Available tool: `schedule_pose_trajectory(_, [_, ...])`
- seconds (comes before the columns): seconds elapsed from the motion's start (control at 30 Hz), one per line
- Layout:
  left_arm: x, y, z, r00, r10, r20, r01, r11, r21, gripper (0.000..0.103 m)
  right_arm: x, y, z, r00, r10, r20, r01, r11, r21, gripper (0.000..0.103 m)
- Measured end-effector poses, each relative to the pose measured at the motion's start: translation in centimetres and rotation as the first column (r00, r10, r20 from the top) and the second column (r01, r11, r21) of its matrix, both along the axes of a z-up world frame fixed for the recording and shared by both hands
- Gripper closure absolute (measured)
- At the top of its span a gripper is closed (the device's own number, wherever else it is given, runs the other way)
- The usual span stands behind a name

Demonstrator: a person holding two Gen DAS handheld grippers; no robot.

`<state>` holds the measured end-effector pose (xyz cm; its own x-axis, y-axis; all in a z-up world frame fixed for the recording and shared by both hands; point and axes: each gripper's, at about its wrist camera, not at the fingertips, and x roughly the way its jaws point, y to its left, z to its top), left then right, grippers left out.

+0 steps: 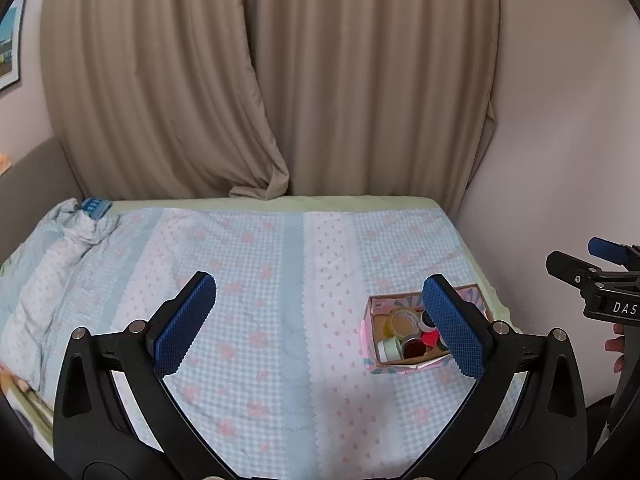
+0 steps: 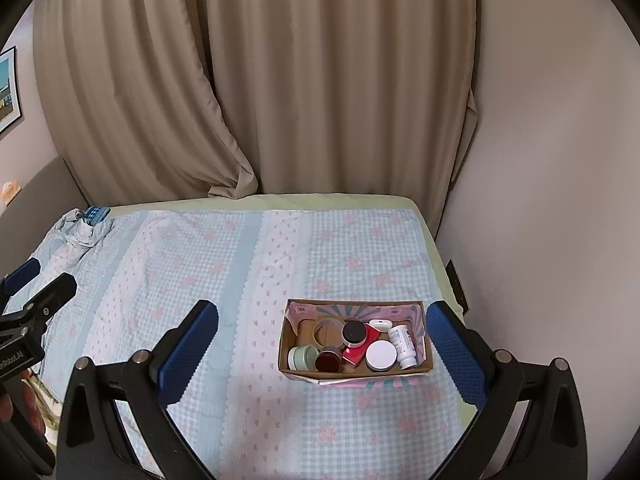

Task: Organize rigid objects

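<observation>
Both the left gripper [image 1: 320,320] and the right gripper [image 2: 324,344] hover wide open and empty above the bedspread [image 2: 240,264], the cardboard box [image 2: 424,367] of small jars resting just inside each gripper's right finger.

the bed [image 2: 200,280] carries a quilt [image 2: 248,264] checked in pale blue and white, strewn with pink flower motifs, with white bands dotted pink and one plain light-blue stripe. a pale green sheet [image 2: 320,200] shows along its far edge. the box [image 2: 356,372] is brown cardboard inside, pink with teal rays on its flaps. in it lie a mint-green jar [image 2: 303,357], a dark red round tin [image 2: 328,361], a black lid [image 2: 354,332] on a red pack [image 2: 358,354], a white round lid [image 2: 381,354] and a white bottle [image 2: 404,345] with dark print. the curtains [image 2: 320,80] are beige-tan; the wall [image 2: 552,160] is pale pinkish-white. each gripper, right [image 2: 320,354] and left [image 1: 320,326], is black with textured blue pads [image 2: 188,354].
</observation>
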<state>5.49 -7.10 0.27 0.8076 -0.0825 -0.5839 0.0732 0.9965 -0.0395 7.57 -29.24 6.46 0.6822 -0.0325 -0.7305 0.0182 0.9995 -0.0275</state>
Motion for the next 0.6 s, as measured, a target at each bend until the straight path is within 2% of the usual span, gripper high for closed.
schedule_pose_trajectory(0.6, [0.16, 0.17, -0.48, 1.000, 0.023, -0.020, -0.023, 0.999, -0.022, 0.000, 0.13, -0.07, 0.10, 1.000, 0.001, 0.001, -0.001, 1.000, -0.003, 0.000])
